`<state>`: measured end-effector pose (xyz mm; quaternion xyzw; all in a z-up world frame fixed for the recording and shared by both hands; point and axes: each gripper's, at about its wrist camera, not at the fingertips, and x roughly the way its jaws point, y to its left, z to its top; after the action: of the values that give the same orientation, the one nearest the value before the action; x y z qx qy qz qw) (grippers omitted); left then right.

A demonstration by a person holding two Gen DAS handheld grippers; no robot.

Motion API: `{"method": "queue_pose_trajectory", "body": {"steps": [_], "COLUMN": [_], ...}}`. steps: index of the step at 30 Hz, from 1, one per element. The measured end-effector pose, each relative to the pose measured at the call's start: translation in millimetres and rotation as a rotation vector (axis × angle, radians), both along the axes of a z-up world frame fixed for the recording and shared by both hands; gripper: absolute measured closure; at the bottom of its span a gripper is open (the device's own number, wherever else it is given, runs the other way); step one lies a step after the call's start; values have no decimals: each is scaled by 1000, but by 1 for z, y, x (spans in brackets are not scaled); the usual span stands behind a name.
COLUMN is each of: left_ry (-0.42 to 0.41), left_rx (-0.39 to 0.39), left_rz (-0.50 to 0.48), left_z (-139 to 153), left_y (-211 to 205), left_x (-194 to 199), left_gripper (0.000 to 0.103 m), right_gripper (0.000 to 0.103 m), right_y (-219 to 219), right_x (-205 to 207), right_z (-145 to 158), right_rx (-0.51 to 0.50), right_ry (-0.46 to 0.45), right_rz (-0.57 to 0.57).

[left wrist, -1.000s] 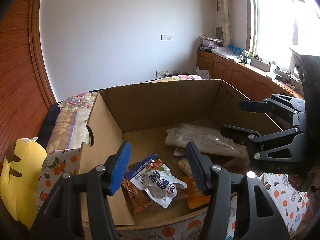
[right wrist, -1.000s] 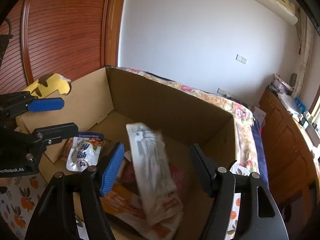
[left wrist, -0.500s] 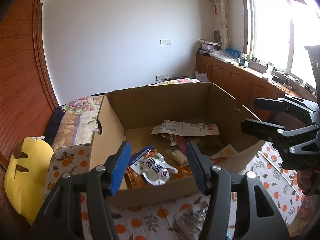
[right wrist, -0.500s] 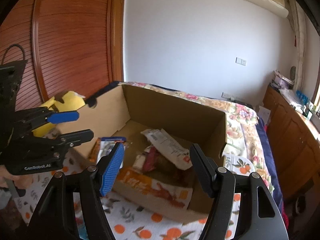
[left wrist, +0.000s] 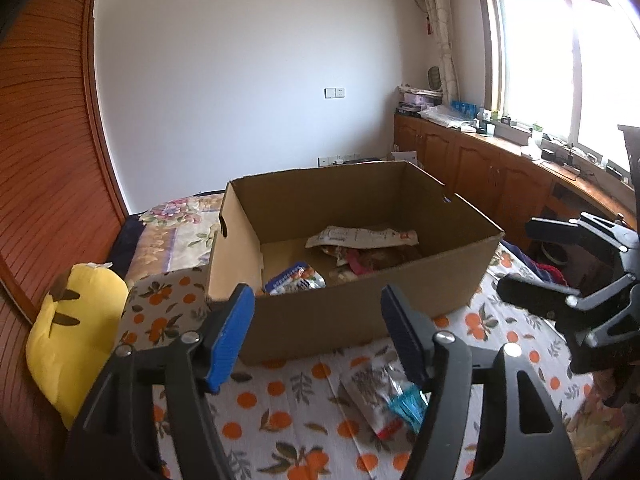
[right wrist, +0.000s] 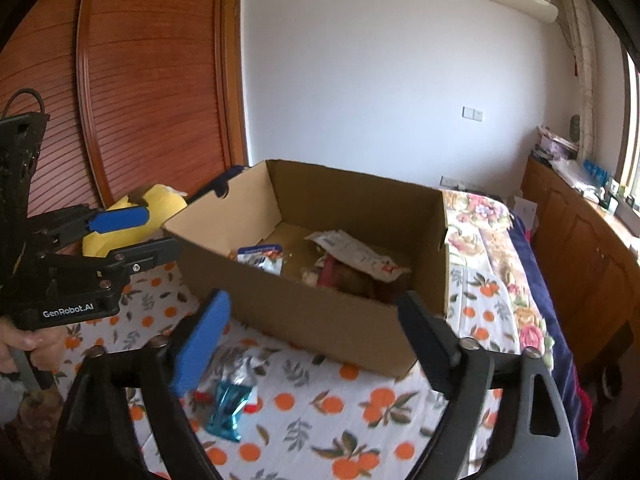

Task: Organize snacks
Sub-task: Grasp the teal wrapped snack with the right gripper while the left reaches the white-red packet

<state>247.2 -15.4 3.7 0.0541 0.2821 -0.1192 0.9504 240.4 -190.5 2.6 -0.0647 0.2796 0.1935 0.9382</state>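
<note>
An open cardboard box [left wrist: 360,312] stands on an orange-print bedspread [left wrist: 280,420]. Inside lie a white packet [left wrist: 360,236], a blue-and-white pouch [left wrist: 296,280] and other snacks. A clear packet with a blue end [left wrist: 384,396] lies loose on the spread in front of the box. My left gripper [left wrist: 315,292] hovers short of the box's near wall, its jaws opening with nothing between them. My right gripper [right wrist: 312,296] is likewise back from the box [right wrist: 320,312], jaws opening and empty, above the loose packet [right wrist: 228,400].
A yellow plush pillow [left wrist: 76,332] lies left of the box against a wooden slatted wardrobe [right wrist: 152,100]. Low wooden cabinets [left wrist: 480,168] with clutter run under the window on the right. A person's hand [right wrist: 24,344] holds the left gripper.
Both grippers have drawn back from over the box to in front of it, and their jaws have widened. The white packet by the right jaws now lies in the box. The loose packet came into view.
</note>
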Motion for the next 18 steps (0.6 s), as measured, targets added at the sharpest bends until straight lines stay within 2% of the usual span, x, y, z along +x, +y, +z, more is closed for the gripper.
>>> {"method": "queue_pose_trajectory", "body": {"steps": [3, 13, 16, 18], "left_ry": [17, 81, 90, 105], "left_rx": [11, 0, -7, -22], "left_rz": [-13, -4, 4, 14], "left_z": [-7, -45, -58, -67], "left_y": [-1, 5, 8, 12], "left_x": [-11, -39, -43, -44], "left_gripper": [34, 34, 34, 34], "right_gripper": [0, 0, 4, 13], "right_y": [6, 27, 34, 39], "right_x": [-11, -29, -27, -25], "right_z": [-10, -66, -83, -94], "right_rx": [-8, -1, 11, 10], "right_ry": [10, 131, 175, 204], "right_rz": [0, 46, 63, 71]}}
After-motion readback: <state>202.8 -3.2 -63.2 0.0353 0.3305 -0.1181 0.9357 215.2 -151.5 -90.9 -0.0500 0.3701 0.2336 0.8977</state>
